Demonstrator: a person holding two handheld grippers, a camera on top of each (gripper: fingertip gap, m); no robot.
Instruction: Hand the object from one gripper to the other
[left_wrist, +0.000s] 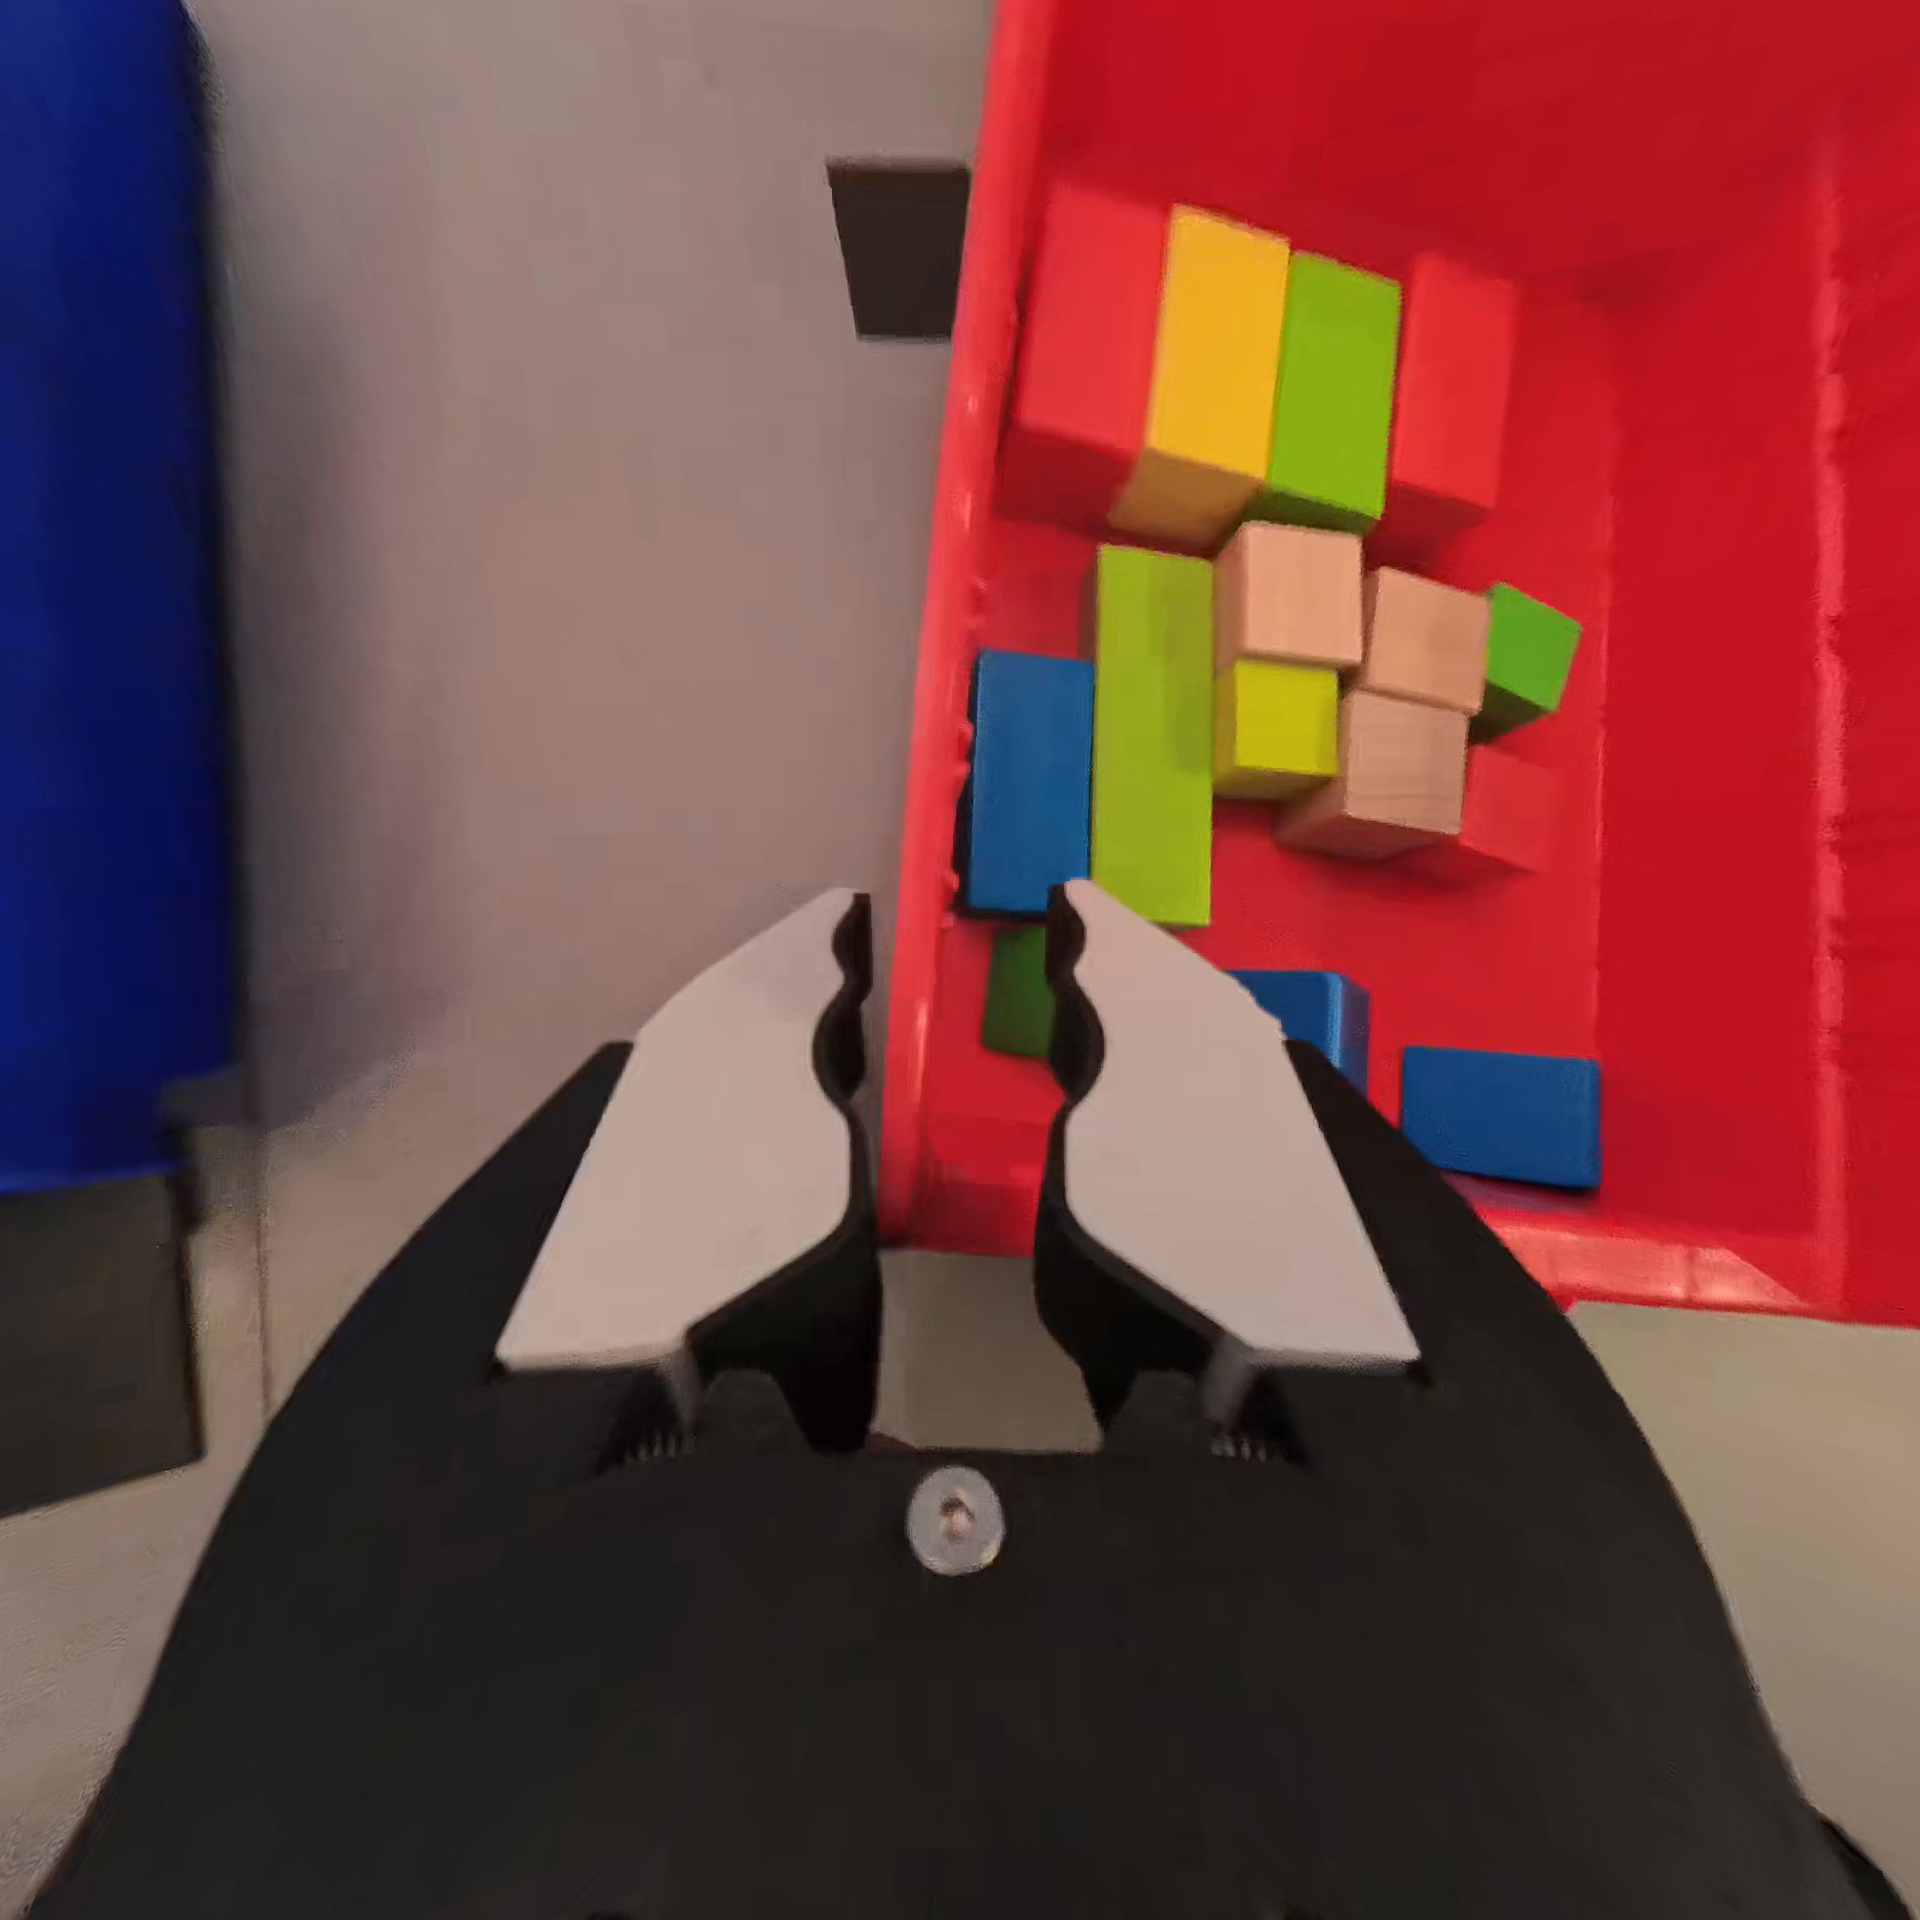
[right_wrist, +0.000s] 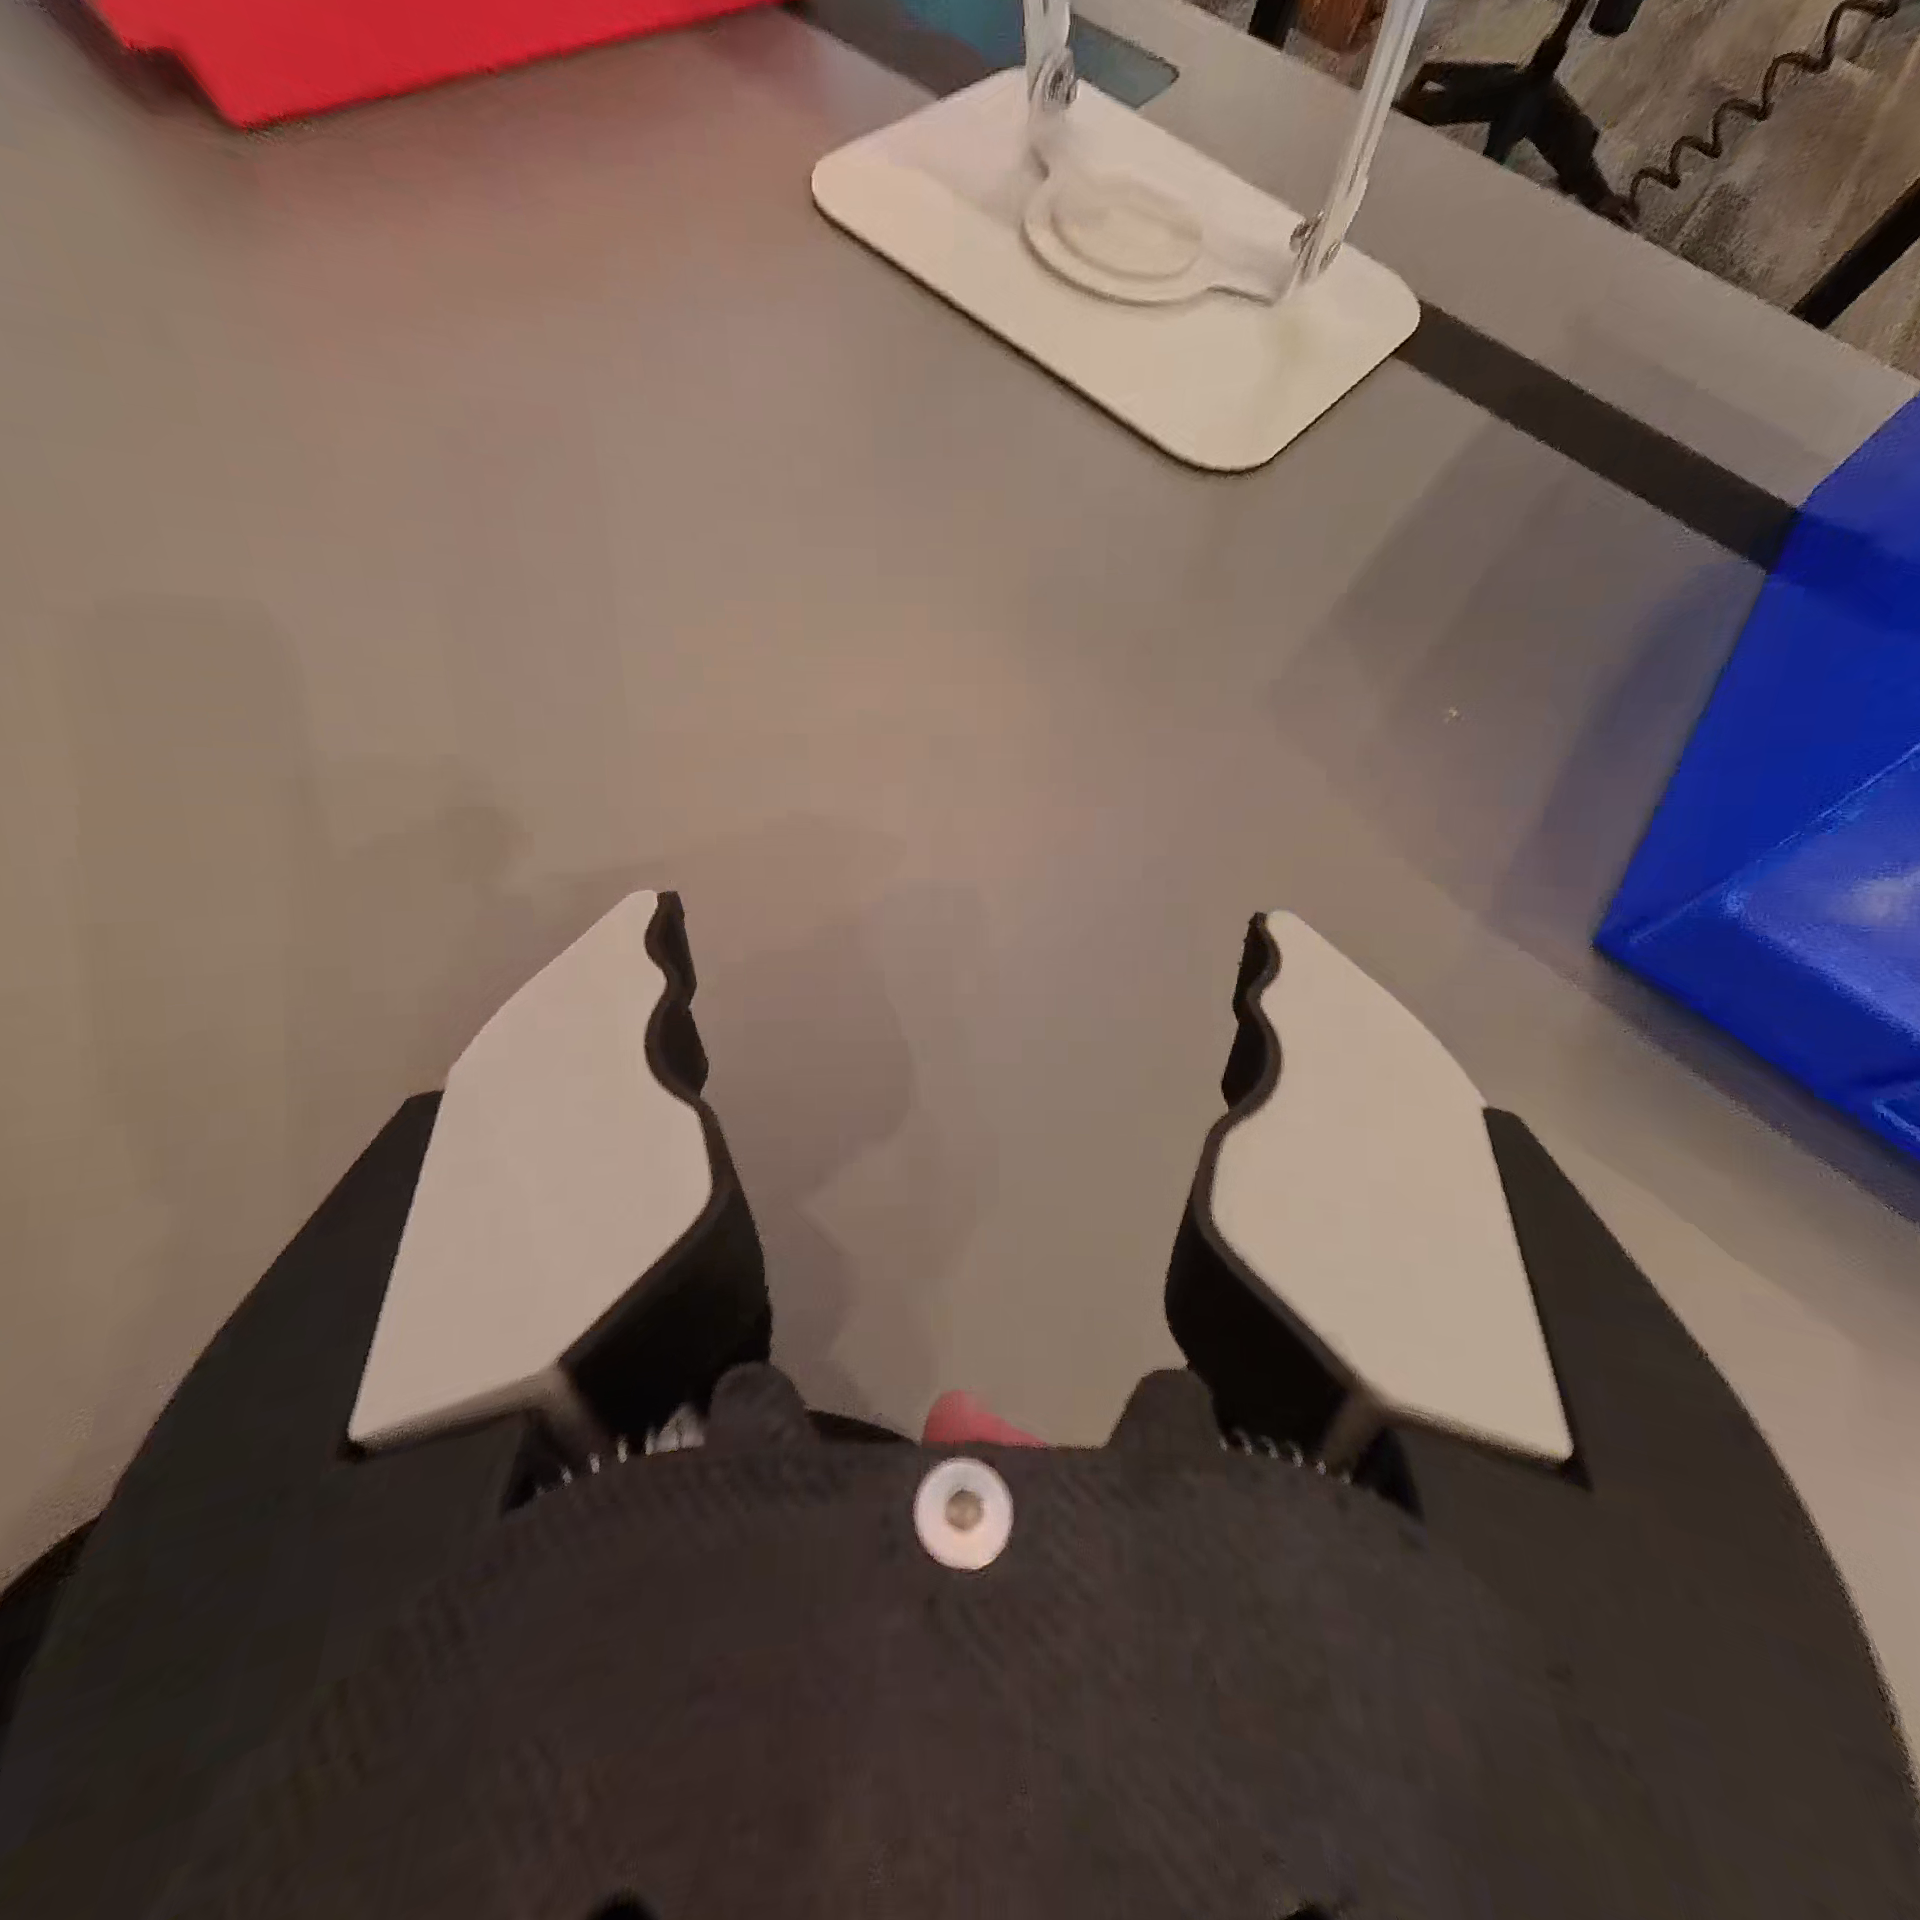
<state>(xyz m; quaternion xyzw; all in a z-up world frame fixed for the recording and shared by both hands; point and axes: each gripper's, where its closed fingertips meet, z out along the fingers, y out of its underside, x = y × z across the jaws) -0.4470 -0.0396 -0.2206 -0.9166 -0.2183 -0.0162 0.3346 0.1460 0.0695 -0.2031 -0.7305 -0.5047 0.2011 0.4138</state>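
Observation:
My left gripper (left_wrist: 961, 899) hangs over the left wall of a red bin (left_wrist: 1714, 727). Its jaws stand a little apart with nothing between the pads; the bin wall shows behind the gap, and neither pad presses on it. In the bin lie several wooden blocks: a blue block (left_wrist: 1029, 779) and a long light-green block (left_wrist: 1153, 727) just beyond the fingertips, a row of red, yellow and green blocks (left_wrist: 1226, 353) at the back, and plain wooden cubes (left_wrist: 1403, 748). My right gripper (right_wrist: 966, 909) is wide open and empty above the bare grey table (right_wrist: 623, 571).
A blue bin stands at the left in the left wrist view (left_wrist: 94, 623) and at the right in the right wrist view (right_wrist: 1787, 831). A white stand base (right_wrist: 1122, 301) sits at the table's far side. The red bin's corner (right_wrist: 416, 52) shows at the top left. Tip to tip, the grippers are about 60 cm apart.

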